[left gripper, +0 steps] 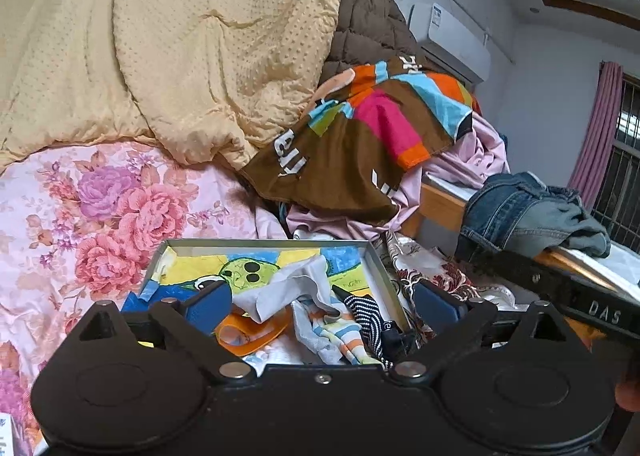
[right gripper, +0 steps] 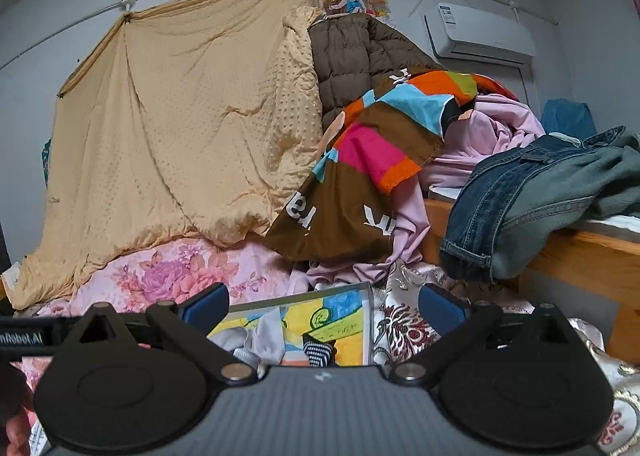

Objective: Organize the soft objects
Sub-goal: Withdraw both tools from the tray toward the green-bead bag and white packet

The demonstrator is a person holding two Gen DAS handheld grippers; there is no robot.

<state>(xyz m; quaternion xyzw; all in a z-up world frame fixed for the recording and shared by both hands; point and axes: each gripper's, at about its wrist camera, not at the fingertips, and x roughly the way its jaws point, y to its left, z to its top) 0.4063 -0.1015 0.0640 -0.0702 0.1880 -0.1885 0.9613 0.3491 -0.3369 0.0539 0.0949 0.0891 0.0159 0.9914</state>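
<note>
A grey-rimmed tray (left gripper: 370, 252) with a colourful drawing on its bottom lies on the bed. It holds several small soft items: a white cloth (left gripper: 288, 288), an orange piece (left gripper: 248, 334), a pastel striped sock (left gripper: 340, 340) and a dark striped sock (left gripper: 368, 316). My left gripper (left gripper: 320, 304) is open above the tray, empty. My right gripper (right gripper: 324, 306) is open, empty, over the tray's far edge (right gripper: 370, 288); the dark striped sock (right gripper: 318, 352) shows below it.
A yellow quilt (left gripper: 180, 35) hangs behind. A brown multicoloured cloth (left gripper: 360, 143) and pink fabric (left gripper: 472, 159) are piled at the back. Jeans (right gripper: 532, 195) drape over a wooden bed frame (right gripper: 592, 256) on the right. A floral sheet (left gripper: 100, 207) covers the bed.
</note>
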